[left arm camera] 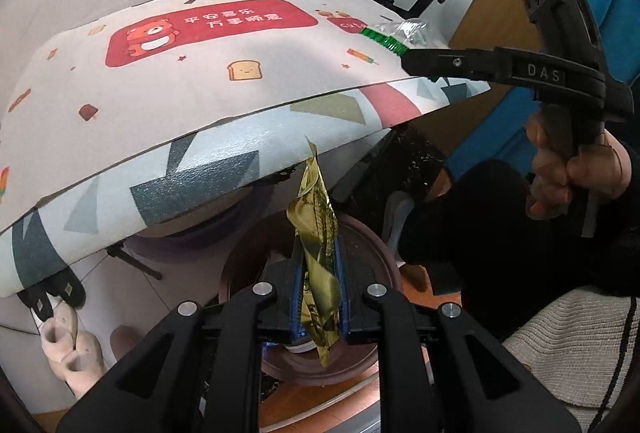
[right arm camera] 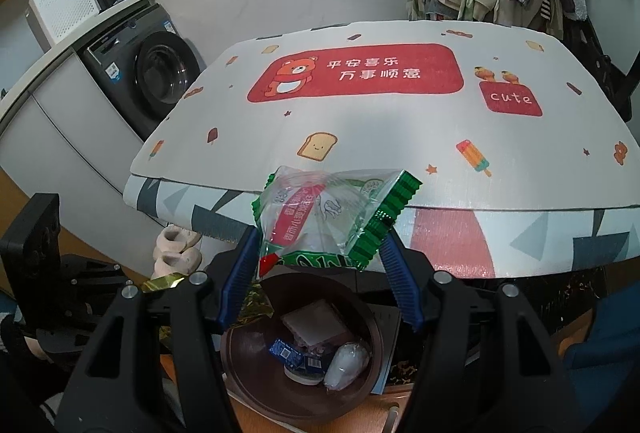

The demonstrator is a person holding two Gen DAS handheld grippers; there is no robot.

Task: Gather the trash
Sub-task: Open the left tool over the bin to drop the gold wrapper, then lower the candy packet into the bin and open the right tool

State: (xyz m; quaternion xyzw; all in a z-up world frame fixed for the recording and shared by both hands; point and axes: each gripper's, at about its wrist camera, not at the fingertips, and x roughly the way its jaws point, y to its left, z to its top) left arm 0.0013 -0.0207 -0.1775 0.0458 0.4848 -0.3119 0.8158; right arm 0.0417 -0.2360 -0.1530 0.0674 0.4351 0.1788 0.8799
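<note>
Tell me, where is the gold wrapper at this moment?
In the left wrist view, the gold wrapper is at centre, pinched in the left gripper, above the brown bin, below the table edge.

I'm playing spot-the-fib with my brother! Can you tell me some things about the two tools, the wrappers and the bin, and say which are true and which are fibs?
1. The left tool is squeezing a gold wrapper. True.
2. The right tool holds nothing. False: a clear wrapper with green edges sits between its fingers.
3. The brown bin is empty. False: it already has rubbish in it, including a blue packet and a white lump.
4. The table mat shows a red bear and a slice of toast. True.
5. The clear wrapper is already lying inside the bin. False: it is above the bin, at the table's edge.
</note>
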